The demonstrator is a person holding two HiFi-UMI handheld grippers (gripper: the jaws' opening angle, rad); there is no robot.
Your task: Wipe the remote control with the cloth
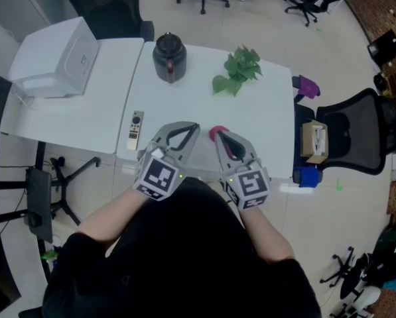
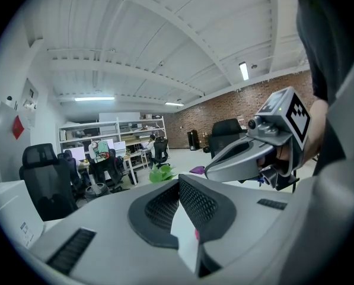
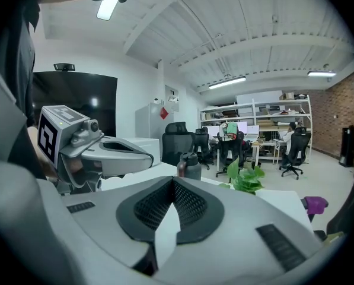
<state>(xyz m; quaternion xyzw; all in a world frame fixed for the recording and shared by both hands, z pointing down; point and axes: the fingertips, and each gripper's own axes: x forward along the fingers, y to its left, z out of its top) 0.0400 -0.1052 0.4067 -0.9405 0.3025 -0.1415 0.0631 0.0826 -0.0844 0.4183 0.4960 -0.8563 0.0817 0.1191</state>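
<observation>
**Two shut hand-held grippers, one remote off to the left**

Quick count of what's on the white worktop (image 1: 264, 121): one remote control (image 1: 136, 130), one pink cloth (image 1: 215, 132), one dark jug (image 1: 169, 57), one leafy green plant (image 1: 239, 70) and one white box-shaped machine (image 1: 58, 58) at the far left. Plus two hand-held grippers, one in each hand, side by side at the near edge.

The left hand-held gripper (image 1: 194, 127) has its jaws pressed together with nothing between them; its own view shows the dark pads meeting. Same story for the right hand-held gripper (image 1: 219, 136): jaws together, empty.

The remote lies flat near the near edge of the worktop, to the left of the left hand-held gripper and clear of it, not touching. It runs near to far, and it's further still from the right one.

The cloth sits just beyond the right hand-held gripper's tips, partly hidden behind them, so I can't tell if they touch. Jug and plant are both over on the far side, well apart from both grippers.
</observation>
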